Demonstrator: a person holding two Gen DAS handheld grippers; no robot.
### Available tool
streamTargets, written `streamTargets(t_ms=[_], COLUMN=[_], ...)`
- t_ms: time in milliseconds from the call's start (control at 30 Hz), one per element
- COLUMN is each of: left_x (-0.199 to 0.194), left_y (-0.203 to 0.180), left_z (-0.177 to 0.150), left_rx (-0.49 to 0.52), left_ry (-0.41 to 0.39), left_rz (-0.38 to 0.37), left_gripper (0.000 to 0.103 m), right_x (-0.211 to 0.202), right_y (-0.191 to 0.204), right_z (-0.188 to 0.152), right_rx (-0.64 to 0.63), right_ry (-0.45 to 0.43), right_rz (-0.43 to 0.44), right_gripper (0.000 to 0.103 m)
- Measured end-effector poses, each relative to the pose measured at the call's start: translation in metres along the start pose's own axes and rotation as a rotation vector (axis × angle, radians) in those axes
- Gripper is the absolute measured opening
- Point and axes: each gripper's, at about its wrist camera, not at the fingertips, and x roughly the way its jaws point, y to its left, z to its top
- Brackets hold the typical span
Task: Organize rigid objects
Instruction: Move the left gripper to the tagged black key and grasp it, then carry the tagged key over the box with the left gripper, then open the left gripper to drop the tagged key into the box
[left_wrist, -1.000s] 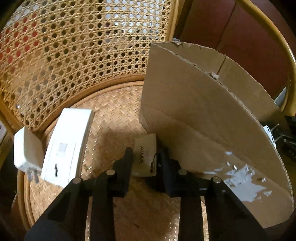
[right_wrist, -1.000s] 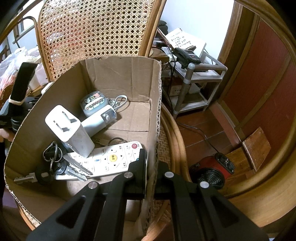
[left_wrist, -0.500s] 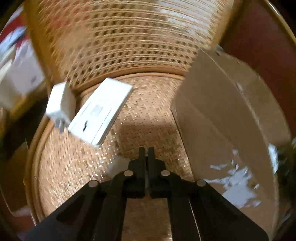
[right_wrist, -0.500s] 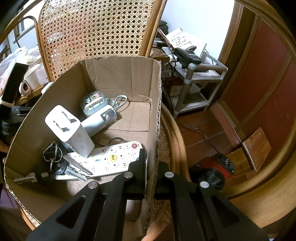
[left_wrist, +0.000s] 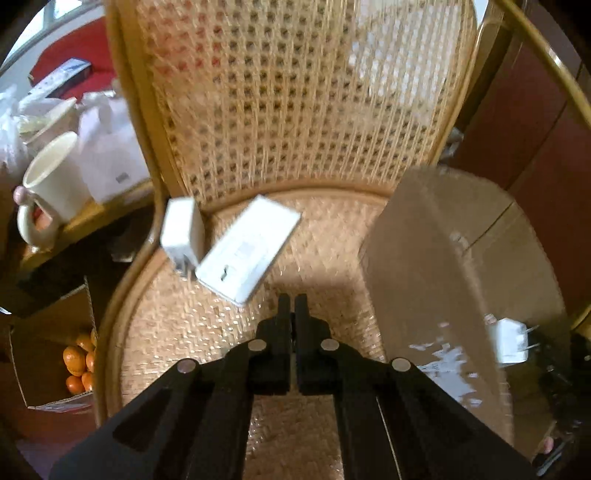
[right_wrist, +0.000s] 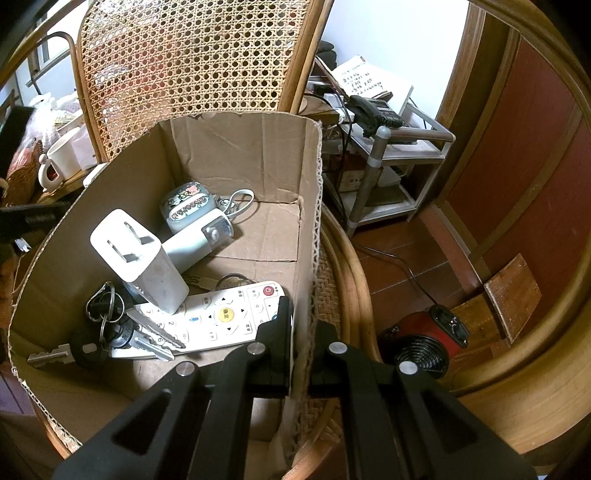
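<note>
My left gripper hangs shut above the woven chair seat. Only a thin pale sliver shows between its jaws, and the small white card is not in view. Ahead on the seat lie a white plug charger and a flat white device. The cardboard box stands to the right. My right gripper is shut on the box's right wall. Inside lie a white charger, a remote, keys, a pale blue gadget and a cartoon case.
The cane chair back rises behind the seat. A cream mug stands on a side table at the left, with a carton of oranges below. Right of the chair are a metal rack with a phone and a red heater.
The left gripper's jaws closed around the small card, then it rose and rolled; the card no longer shows. The right gripper and the box have not moved.
</note>
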Motion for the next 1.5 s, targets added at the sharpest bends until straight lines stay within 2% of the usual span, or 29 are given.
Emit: streamTargets(t_ms=[100,233,300,467,600,667,933,1033,1100,1133,1200,1300,1367,1500], left_x=[-0.027,-0.076,-0.099,-0.116,-0.112,-0.105,-0.065,-0.054,-0.052,-0.052,-0.052,-0.051,-0.053,-0.054], left_y=[-0.001,-0.020,-0.030,-0.072,-0.105,-0.118,-0.142,-0.144,-0.143,-0.141,-0.135,-0.122,-0.114,-0.095], left_z=[0.006,0.020,0.022,0.030,0.029,0.029,0.020,0.017,0.016,0.016,0.018,0.021,0.021,0.023], left_rx=[-0.011,0.028,0.042,0.113,0.175,0.191,0.224,0.242,0.241,0.237,0.220,0.189,0.173,0.151], left_ry=[-0.071,-0.209,-0.268,-0.341,-0.356,-0.339,-0.250,-0.232,-0.226,-0.227,-0.229,-0.232,-0.257,-0.276], left_rz=[0.011,0.021,0.000,-0.012,-0.003,-0.022,-0.060,-0.061,-0.057,-0.055,-0.053,-0.030,-0.004,0.048], left_gripper=[0.001,0.001,0.001,0.001,0.002,0.002,0.002,0.006,0.011,0.017,0.021,0.040,0.056,0.068], right_x=[0.000,0.000,0.000,0.000,0.000,0.000,0.000,0.000,0.000,0.000,0.000,0.000,0.000,0.000], right_y=[0.000,0.000,0.000,0.000,0.000,0.000,-0.001,-0.001,-0.001,-0.001,-0.001,-0.001,-0.001,-0.001], right_z=[0.000,0.001,0.000,0.000,0.000,0.000,-0.001,-0.001,-0.001,-0.001,-0.001,-0.001,-0.001,-0.001], right_rx=[0.000,0.002,0.001,0.000,0.001,-0.001,0.000,0.000,-0.001,-0.001,0.000,0.000,0.000,0.000], right_ry=[0.000,0.001,0.001,0.000,0.000,0.000,0.000,0.000,0.000,0.000,0.000,0.000,0.000,0.000], right_rz=[0.000,-0.002,-0.002,-0.001,-0.002,-0.003,0.000,-0.001,-0.001,-0.001,-0.001,0.000,0.000,0.000], right_gripper=[0.007,0.007,0.007,0.007,0.007,0.007,0.007,0.007,0.007,0.007,0.007,0.007,0.007,0.007])
